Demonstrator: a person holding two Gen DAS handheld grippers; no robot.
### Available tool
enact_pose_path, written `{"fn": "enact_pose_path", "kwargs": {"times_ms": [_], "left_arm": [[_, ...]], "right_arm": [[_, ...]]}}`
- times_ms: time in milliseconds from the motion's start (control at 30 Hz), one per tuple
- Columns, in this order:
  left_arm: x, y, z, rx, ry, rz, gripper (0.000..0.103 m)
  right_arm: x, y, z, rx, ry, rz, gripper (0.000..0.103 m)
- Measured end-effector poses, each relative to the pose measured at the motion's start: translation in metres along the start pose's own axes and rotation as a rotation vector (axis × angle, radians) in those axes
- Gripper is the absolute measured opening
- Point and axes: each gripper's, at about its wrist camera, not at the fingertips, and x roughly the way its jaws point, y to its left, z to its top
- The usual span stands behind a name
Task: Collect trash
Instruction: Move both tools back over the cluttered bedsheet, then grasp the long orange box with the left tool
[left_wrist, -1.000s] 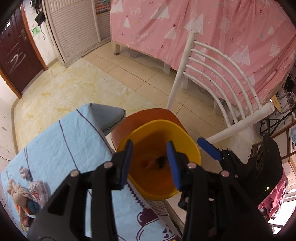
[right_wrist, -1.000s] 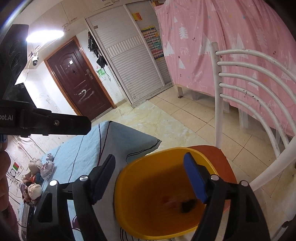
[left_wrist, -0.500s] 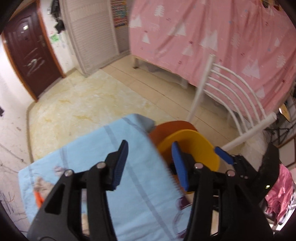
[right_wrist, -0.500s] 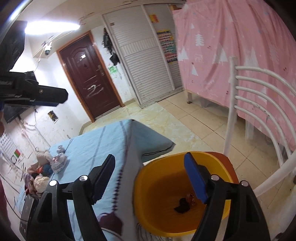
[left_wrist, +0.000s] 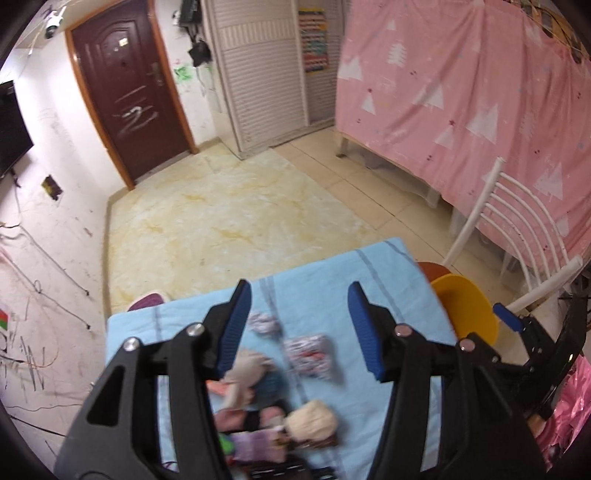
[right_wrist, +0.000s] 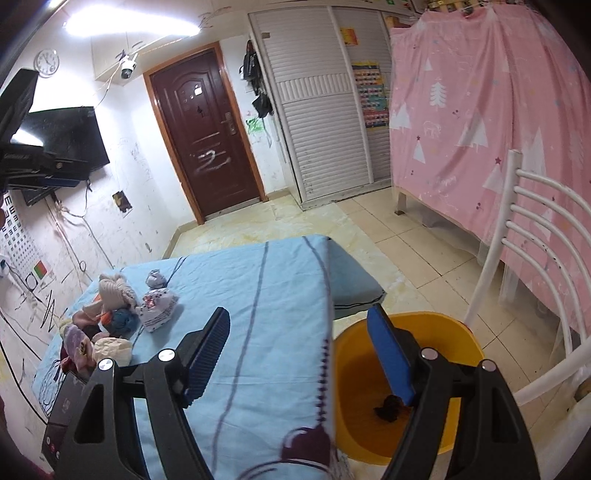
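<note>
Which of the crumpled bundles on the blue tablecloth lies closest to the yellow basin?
The white patterned wad at the pile's right edge; the beige, teal and cream bundles sit farther from the basin.

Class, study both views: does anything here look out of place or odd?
Yes. A jumble of crumpled scraps lies heaped at one edge of the blue-covered table. The yellow basin sits on a chair seat. The brown door bears white scrawl.

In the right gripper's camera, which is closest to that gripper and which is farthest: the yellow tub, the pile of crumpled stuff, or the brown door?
From the right gripper:
1. Yellow tub, just below, to its right.
2. Crumpled pile, left, on the blue cloth.
3. Brown door, across the room.
</note>
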Motion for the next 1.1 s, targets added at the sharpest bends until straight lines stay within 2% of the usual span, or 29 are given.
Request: {"fn": "enact_pose_path", "kwargs": {"times_ms": [200, 533, 733, 867, 1100], "left_arm": [[-0.002, 0.055, -0.024, -0.052, 0.028, 0.006, 0.055], [0.031, 0.135, -0.069, -0.147, 0.114, -0.001, 0.058], [0.062, 0.162, -0.101, -0.166, 0.192, -0.017, 0.059], [0.084, 0.178, -0.121, -0.188, 0.248, -0.066, 0.059], [0.107, 0.18, -0.141, -0.173, 0.297, -0.086, 0.058]], "right_arm": [[0.014, 0.042, 0.009, -0.078, 0.025, 0.011, 0.07], [0.051, 0.11, 0.014, -0.176, 0.088, 0.041, 0.071], [0.076, 0.141, 0.018, -0.21, 0.132, 0.063, 0.071], [0.093, 0.157, 0.02, -0.213, 0.163, 0.076, 0.071], [0.114, 0.178, 0.017, -0.235, 0.204, 0.087, 0.071]]}}
